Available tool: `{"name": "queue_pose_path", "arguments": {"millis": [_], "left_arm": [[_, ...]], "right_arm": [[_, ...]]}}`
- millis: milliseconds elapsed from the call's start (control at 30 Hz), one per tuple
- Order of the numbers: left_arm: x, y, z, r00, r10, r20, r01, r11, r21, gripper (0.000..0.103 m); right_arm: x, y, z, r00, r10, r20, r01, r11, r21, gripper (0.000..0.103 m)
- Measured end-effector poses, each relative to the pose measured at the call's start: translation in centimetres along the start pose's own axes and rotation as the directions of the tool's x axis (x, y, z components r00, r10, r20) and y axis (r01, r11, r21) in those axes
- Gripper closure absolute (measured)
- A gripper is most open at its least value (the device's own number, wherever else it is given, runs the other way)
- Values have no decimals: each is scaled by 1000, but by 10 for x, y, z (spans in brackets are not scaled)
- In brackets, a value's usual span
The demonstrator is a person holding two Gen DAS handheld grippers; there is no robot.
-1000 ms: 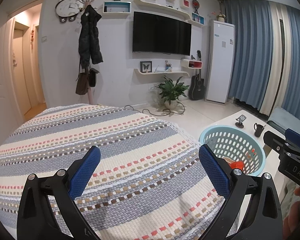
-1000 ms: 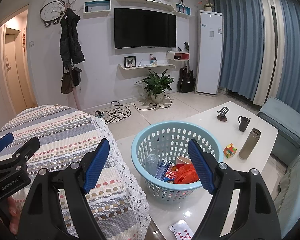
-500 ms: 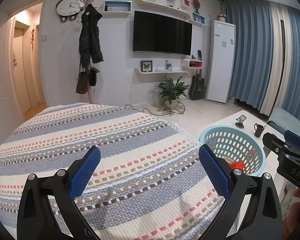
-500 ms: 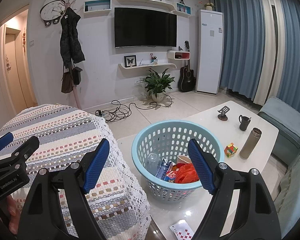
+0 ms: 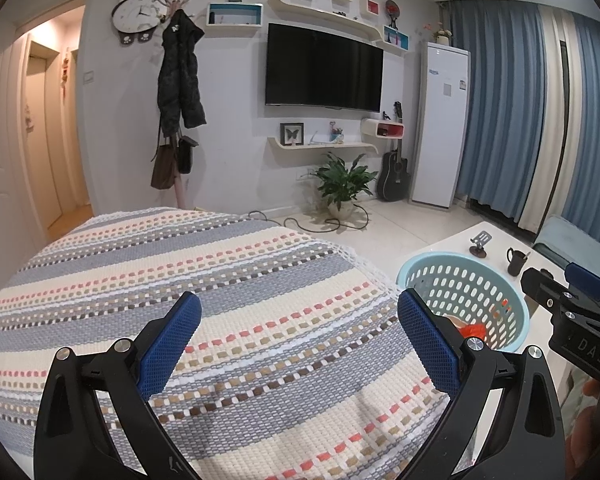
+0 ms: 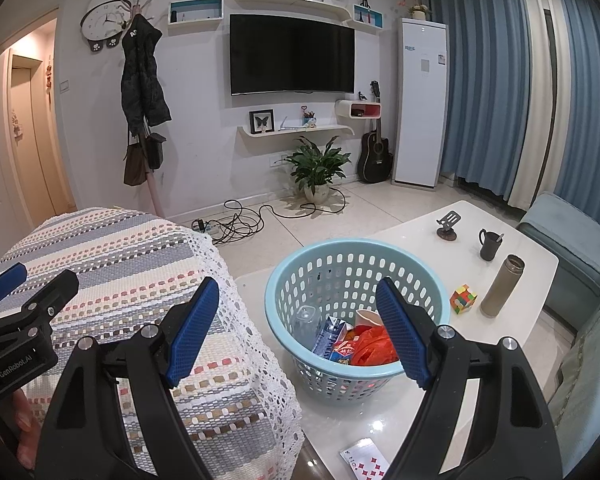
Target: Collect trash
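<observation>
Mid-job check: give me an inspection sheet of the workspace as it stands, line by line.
Surface: white table, glossy; striped woven cover with a lace edge to its left.
Job's things: blue basket on the table holds an orange bag, a blue-white carton and a clear cup.
Clutter: playing card, puzzle cube, flask, dark mug, phone stand.
Grippers: left gripper open over the cover, empty; right gripper open before the basket, empty.
Cables: black cords loose on the floor.
Surroundings: TV, plant, guitar, blue curtains.
</observation>
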State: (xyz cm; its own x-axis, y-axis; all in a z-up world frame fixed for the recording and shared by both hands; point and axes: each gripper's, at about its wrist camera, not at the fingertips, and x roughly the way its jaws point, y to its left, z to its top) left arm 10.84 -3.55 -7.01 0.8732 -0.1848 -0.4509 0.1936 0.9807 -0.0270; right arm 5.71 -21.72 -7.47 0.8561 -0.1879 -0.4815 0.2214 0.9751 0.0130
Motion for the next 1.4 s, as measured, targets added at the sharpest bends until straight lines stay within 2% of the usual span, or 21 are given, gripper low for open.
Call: {"name": "queue_pose_path", "arguments": {"millis": [1033,1233,1400], "left_arm": [[-10,-1,2,997,63,47,-65,997,32,7],[-5,7,4,999,41,3,-41,999,-6,7],[-4,11,4,999,39,-1,-39,999,-25,7]], "right_arm": [[1,0,0,1000,5,-3,-5,1000,-2,26],[1,-3,0,1000,13,-4,-13,1000,-7,26],[1,-7,1,1000,16,-2,-16,1000,-8,26]]}}
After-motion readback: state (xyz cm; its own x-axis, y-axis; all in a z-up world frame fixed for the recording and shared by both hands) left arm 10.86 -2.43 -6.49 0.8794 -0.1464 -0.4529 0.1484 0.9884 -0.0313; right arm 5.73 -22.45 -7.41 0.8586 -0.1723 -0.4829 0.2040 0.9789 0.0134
